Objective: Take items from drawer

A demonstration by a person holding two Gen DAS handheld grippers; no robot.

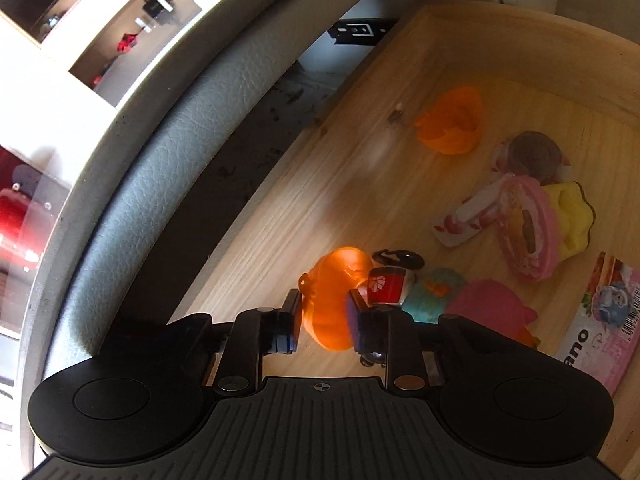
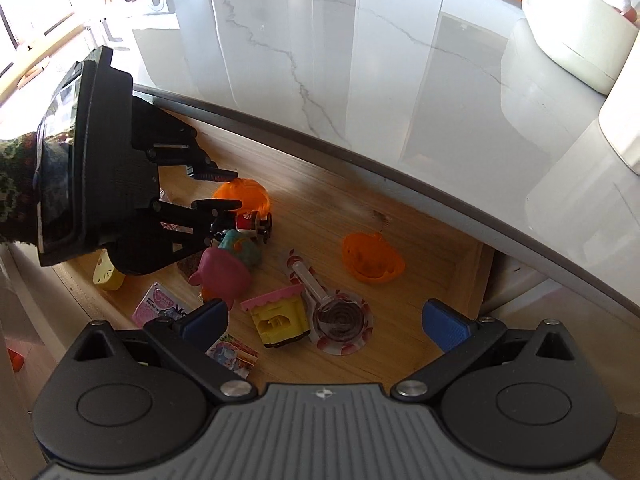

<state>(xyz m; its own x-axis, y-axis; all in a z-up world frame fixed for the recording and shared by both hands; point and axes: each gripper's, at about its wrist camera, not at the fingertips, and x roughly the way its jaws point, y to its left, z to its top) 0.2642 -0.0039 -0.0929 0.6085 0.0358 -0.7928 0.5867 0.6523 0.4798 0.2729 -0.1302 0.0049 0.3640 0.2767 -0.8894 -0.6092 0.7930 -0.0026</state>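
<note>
The open wooden drawer holds several small toys. My left gripper reaches into it, its blue-padded fingers closed around a translucent orange toy; the right wrist view shows that left gripper pinching the orange toy. A red-and-white toy car lies beside it. My right gripper hovers open above the drawer's front, over a yellow-and-pink toy house and a swirl lollipop. A second orange shell lies toward the right.
A white marble-pattern tabletop overhangs the drawer's far side. Also inside are a pink pig toy, a teal toy, small picture packets and a yellow piece. A white bowl-like object rests on the tabletop.
</note>
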